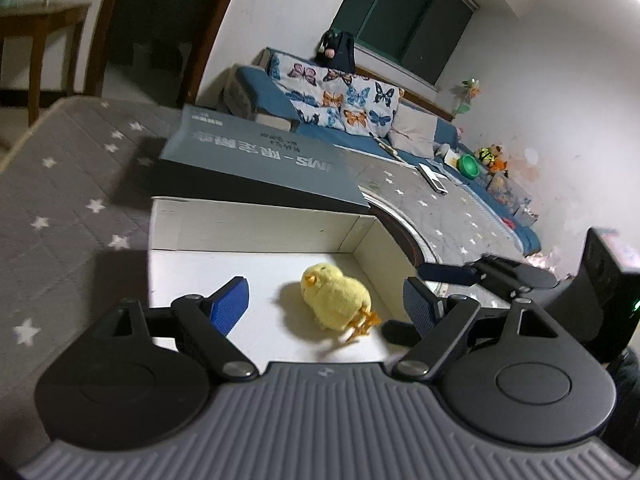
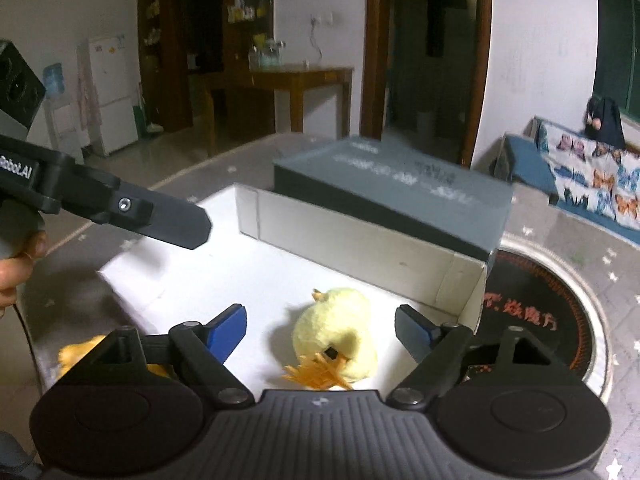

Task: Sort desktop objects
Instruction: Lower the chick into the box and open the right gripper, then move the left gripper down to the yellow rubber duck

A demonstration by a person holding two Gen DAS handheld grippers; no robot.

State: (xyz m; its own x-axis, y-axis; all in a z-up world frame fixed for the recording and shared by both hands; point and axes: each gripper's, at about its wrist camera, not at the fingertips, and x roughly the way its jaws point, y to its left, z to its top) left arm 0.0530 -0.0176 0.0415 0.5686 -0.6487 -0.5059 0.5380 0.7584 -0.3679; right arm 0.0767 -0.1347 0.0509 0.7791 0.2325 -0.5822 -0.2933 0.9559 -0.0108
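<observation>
Right gripper (image 2: 320, 330) spread wide, nothing pinched; small yellow plush chick with orange beak and feet (image 2: 340, 336) lies between the blue pads, untouched, on the floor of the shallow white cardboard box (image 2: 360, 236). Left gripper (image 1: 326, 304) also spread, empty, over the same box. Grey-blue printed box lid (image 1: 260, 160) leans on the far wall. Star-patterned grey cloth (image 1: 72, 184) underneath.

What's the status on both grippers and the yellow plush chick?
Left gripper open, empty. Right gripper open, empty. Yellow plush chick lying inside the shallow white cardboard box. Nothing in the way.
</observation>
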